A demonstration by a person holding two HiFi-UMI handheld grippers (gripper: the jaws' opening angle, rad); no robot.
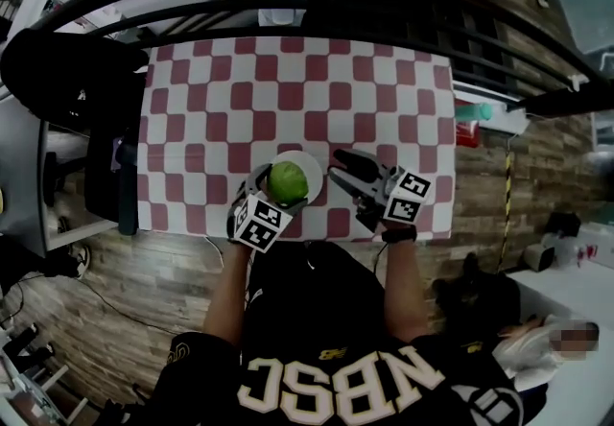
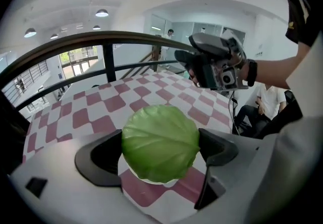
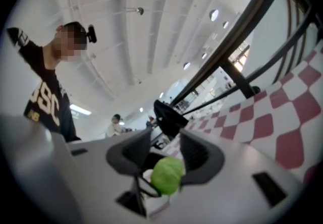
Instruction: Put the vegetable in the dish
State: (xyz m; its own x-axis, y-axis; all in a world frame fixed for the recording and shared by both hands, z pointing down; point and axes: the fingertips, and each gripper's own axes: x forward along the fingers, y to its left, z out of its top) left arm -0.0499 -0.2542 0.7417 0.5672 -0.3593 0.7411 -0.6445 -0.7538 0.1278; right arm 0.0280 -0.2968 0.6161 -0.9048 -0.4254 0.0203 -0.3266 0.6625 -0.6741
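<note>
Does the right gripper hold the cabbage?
No, the right gripper stands open beside the dish, while the left gripper holds the cabbage.

L gripper tilted down, jaws pressed on cabbage from both sides. R gripper approx. level, jaws wide apart, empty. L forearm & R forearm extended fwd.

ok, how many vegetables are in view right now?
1. A green cabbage, clamped in the left gripper, at the white dish near the front edge of the checkered cloth. I can't tell if it rests in the dish. No others visible.
</note>
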